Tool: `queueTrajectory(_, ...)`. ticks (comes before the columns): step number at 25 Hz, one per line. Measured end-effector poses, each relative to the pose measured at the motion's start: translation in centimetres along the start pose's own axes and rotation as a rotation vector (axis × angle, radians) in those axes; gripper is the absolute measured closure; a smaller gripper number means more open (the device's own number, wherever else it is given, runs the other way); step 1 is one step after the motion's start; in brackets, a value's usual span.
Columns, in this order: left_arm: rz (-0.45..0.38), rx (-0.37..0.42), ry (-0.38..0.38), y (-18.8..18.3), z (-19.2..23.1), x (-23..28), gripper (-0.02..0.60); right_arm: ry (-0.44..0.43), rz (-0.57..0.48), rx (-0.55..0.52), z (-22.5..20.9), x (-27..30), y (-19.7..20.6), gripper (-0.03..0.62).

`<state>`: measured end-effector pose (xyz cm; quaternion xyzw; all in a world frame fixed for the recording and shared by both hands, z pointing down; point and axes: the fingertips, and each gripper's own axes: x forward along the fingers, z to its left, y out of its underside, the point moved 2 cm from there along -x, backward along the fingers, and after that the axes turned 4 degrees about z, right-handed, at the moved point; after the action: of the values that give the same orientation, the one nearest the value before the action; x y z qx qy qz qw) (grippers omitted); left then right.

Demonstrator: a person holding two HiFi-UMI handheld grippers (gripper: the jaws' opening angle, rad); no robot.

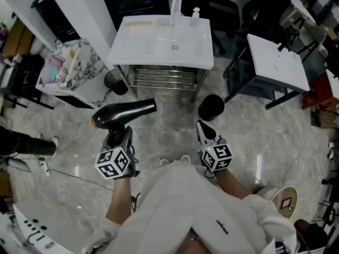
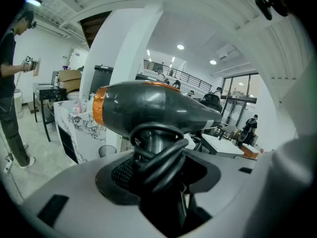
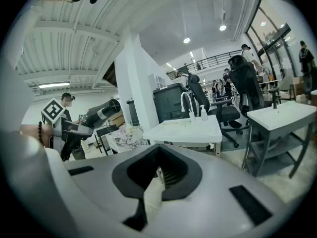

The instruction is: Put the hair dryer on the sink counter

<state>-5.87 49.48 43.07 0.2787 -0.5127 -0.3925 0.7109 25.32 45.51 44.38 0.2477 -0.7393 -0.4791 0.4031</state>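
Observation:
The black hair dryer (image 1: 124, 114) with an orange band at its back end is held over the floor in front of the white sink counter (image 1: 137, 46), nozzle pointing right. My left gripper (image 1: 117, 136) is shut on its handle from below. In the left gripper view the hair dryer (image 2: 148, 108) fills the middle, its black cord coiled round the handle between the jaws of the left gripper (image 2: 158, 165). My right gripper (image 1: 205, 131) is to the right, its jaws together and holding nothing. The right gripper view shows the hair dryer (image 3: 96, 112) at the left and the sink counter (image 3: 188, 128) ahead.
A faucet (image 1: 175, 7) and a soap bottle (image 1: 196, 16) stand at the back of the sink. A black bin (image 1: 211, 107) sits just beyond my right gripper, another bin (image 1: 115, 81) at the sink's left leg. A marble-patterned cart (image 1: 69, 70) is left, a white table (image 1: 275, 62) right.

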Motion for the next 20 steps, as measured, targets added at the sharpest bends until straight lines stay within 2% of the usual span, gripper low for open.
queueTrajectory(20, -0.004, -0.008, 0.021, -0.6, 2.0, -0.7, 0.324, -0.010, 0.006, 0.024, 2.6, 2.2, -0.1, 0.577)
